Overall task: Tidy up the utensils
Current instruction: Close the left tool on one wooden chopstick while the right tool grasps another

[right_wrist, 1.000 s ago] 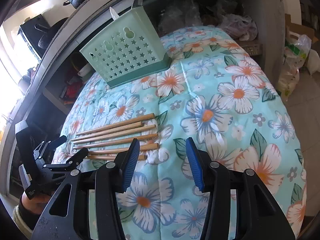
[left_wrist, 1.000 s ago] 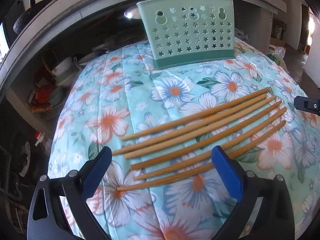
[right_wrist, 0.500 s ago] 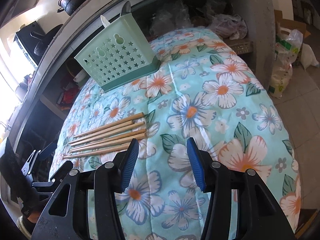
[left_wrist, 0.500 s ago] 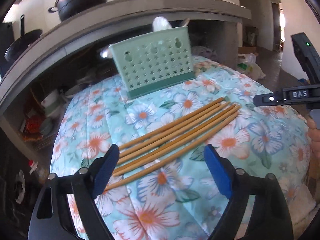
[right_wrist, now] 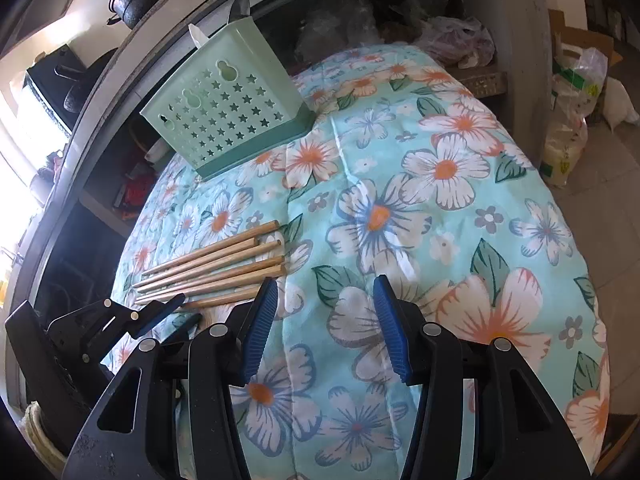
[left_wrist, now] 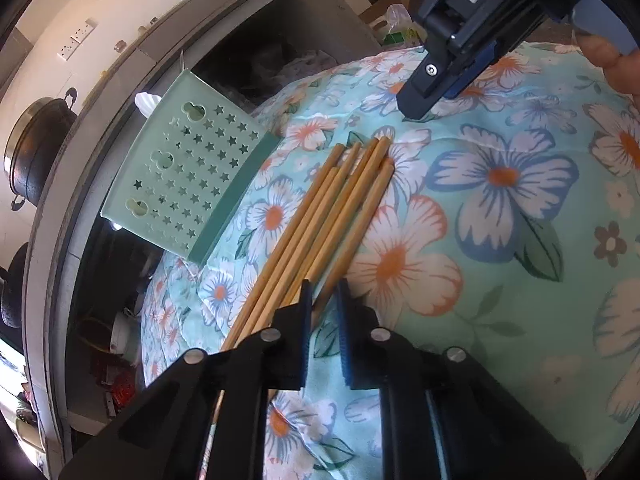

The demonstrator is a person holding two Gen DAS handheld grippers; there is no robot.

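Left wrist view: the left claw (left_wrist: 323, 308) is closing on the near end of one chopstick in the bundle of chopsticks (left_wrist: 320, 220).
Thin, stiff, light and smooth, the sticks roll easily; an end grip suits. They lie near the tabletop's left edge on a soft flowered cloth (left_wrist: 500, 240), before the green holder (left_wrist: 188, 176); the right claw (right_wrist: 326, 320) hovers apart, empty, under a cluttered shelf.
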